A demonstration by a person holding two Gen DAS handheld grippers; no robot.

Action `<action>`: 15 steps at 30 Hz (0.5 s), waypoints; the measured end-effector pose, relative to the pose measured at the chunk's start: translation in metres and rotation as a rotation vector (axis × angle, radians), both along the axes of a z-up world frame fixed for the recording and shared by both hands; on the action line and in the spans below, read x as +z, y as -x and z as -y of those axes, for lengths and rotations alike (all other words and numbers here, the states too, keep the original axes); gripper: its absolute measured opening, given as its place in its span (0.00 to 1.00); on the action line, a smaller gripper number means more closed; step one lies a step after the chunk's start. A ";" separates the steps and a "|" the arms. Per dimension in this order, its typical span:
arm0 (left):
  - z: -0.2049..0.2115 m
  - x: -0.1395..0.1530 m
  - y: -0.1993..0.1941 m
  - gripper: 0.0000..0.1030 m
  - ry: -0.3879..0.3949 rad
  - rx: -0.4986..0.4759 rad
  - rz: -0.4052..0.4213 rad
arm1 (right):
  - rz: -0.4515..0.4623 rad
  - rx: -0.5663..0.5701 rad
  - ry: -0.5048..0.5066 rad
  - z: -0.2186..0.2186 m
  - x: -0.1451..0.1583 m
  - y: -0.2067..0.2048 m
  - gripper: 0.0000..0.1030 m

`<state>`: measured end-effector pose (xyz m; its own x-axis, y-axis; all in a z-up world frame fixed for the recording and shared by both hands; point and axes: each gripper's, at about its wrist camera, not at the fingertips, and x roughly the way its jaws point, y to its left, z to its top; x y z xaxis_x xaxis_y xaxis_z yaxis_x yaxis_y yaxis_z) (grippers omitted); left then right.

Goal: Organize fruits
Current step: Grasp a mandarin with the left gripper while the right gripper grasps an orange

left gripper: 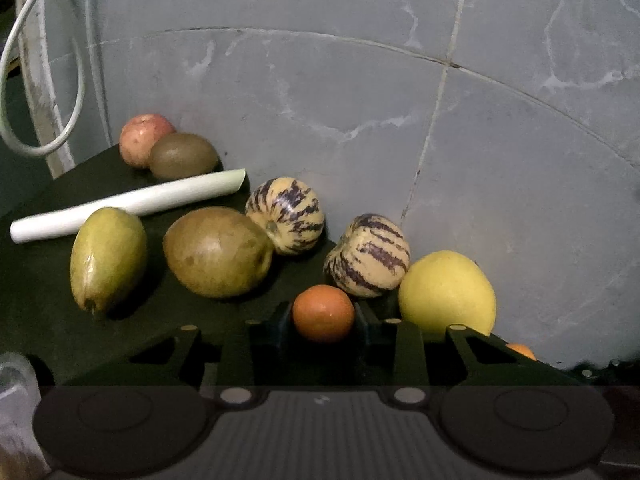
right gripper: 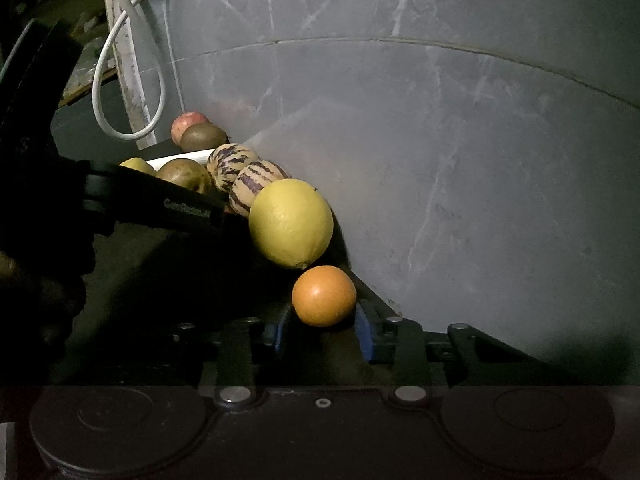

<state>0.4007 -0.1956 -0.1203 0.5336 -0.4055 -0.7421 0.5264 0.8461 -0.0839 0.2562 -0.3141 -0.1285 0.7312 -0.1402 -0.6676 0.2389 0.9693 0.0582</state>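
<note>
Fruits are seen ranged along the dark table (left gripper: 36,320) against a grey marbled wall (left gripper: 400,100); from the far end: a reddish apple (left gripper: 140,142), a kiwi (left gripper: 184,156), a pale leek stalk (left gripper: 128,204), two green-brown mangoes (left gripper: 108,258) (left gripper: 218,252), two striped melons (left gripper: 286,216) (left gripper: 368,256), a yellow lemon (left gripper: 446,294). A small orange (left gripper: 323,313) is framed between the fingers of the left gripper (left gripper: 323,320); the fingers stand apart at its sides, and whether they press it cannot be told. A second orange (right gripper: 324,296) is bracketed likewise by the right gripper (right gripper: 324,320), blue-padded fingers apart and close to its flanks, contact uncertain; it lies just below the lemon, near the wall. The step in hand is judged to be the taking up or setting down of the two oranges at the near end of the row; which of the two cannot be settled. The next move is thought to call for a gentle, centred squeeze, since round fruit may roll away; the lemon beside should be left undisturbed.
</note>
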 end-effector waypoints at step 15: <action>-0.059 0.012 0.054 0.35 0.036 0.138 -0.057 | 0.042 0.112 0.034 -0.015 -0.006 0.011 0.34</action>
<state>0.3472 -0.1370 -0.1081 0.5438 -0.3582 -0.7590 0.3986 0.9061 -0.1420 0.2453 -0.2988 -0.1341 0.7707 -0.0779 -0.6325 0.1269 0.9914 0.0326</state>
